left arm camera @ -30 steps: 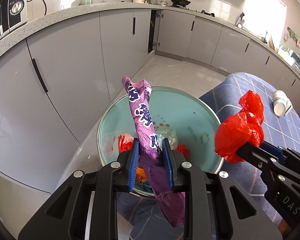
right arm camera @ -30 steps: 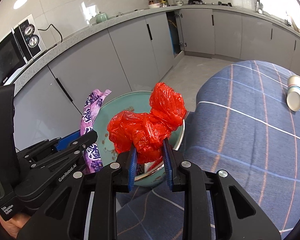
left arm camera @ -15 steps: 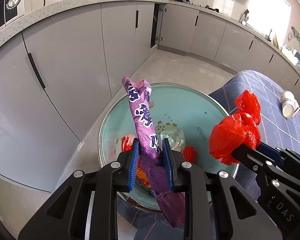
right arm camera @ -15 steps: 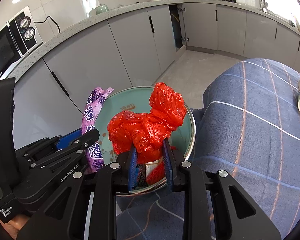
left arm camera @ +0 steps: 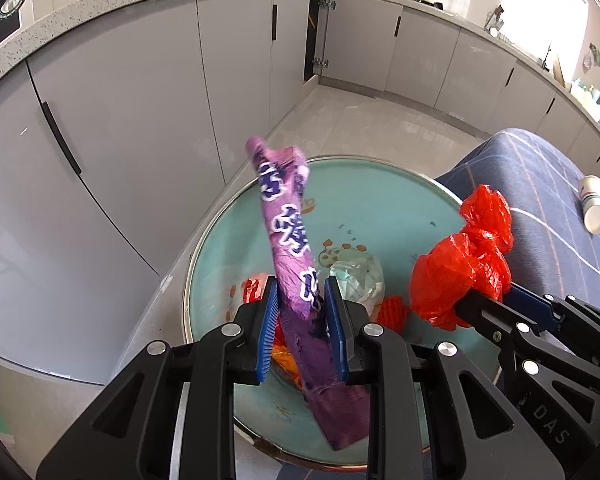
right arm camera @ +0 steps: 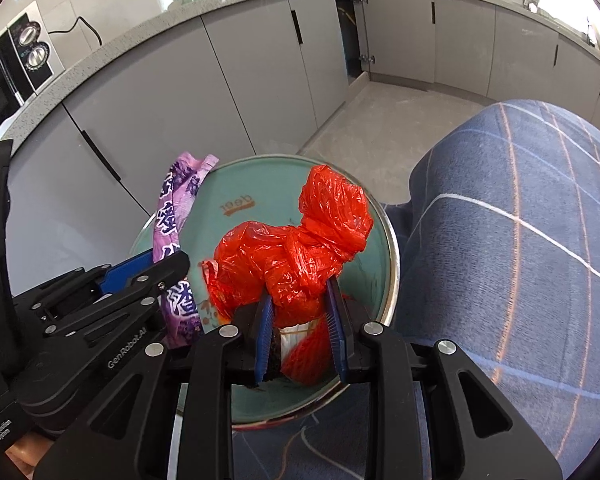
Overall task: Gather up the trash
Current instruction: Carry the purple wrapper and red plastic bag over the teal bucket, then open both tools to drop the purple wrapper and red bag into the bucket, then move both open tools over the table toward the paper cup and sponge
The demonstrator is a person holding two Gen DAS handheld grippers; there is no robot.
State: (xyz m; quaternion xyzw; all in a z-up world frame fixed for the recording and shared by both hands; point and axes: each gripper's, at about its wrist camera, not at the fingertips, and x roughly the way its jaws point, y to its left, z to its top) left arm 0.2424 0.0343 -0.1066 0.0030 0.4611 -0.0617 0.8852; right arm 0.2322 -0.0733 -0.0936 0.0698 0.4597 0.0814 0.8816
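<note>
The setting is a kitchen: grey cabinet doors run beneath a speckled countertop, with a microwave at its left end and a pale tiled floor below. A table covered by a blue checked cloth occupies the right side; a paper cup lies on its side near the far right edge. A round teal bin with a metal rim stands on the floor against the table's left edge and contains red and pale scraps.

The left gripper is clamped on a purple snack wrapper; the wrapper passes between the blue pads, its printed end rising above the bin opening and its other end hanging below the jaws. The right gripper is clamped on a crumpled red plastic bag; the bulk of the bag stands beyond the pads, over the bin opening. The two grippers are side by side, both angled down toward the bin.
</note>
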